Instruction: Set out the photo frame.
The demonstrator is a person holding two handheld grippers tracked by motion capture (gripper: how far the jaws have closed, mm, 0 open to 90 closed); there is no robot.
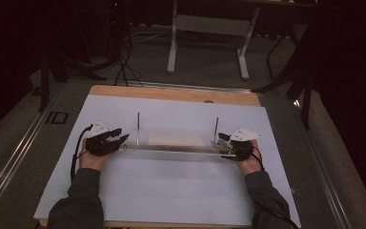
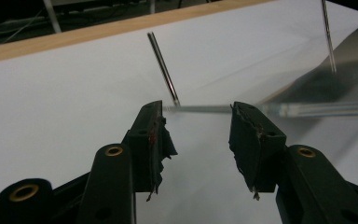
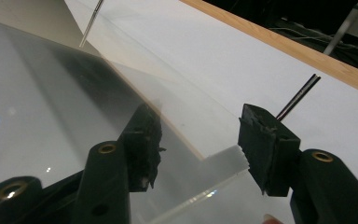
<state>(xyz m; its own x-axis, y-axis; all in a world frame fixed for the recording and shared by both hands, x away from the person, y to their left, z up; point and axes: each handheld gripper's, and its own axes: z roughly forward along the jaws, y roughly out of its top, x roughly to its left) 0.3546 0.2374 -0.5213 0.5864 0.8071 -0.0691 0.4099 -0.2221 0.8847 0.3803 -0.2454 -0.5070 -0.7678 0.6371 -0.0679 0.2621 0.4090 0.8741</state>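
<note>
A clear plastic plate [image 1: 176, 143] lies on the white sheet with two thin upright metal rods, one near its left end [image 1: 138, 128] and one near its right end [image 1: 216, 130]. My left gripper [image 1: 119, 139] is at the plate's left end, open. In the left gripper view its jaws frame the plate's edge [image 2: 307, 109] just beyond the fingertips, with the near rod [image 2: 164, 70] ahead and nothing between them. My right gripper [image 1: 224, 141] is at the right end, open. In the right gripper view the plate's corner [image 3: 223, 161] sits between the jaws, and one jaw shows through the clear plate; a rod [image 3: 296, 98] stands behind the other jaw.
The white sheet [image 1: 171, 191] covers most of a wooden table [image 1: 171, 93] whose far edge shows bare. Beyond it stand a white table frame [image 1: 209, 28] and dark stands on the floor. The person's forearms enter from the bottom.
</note>
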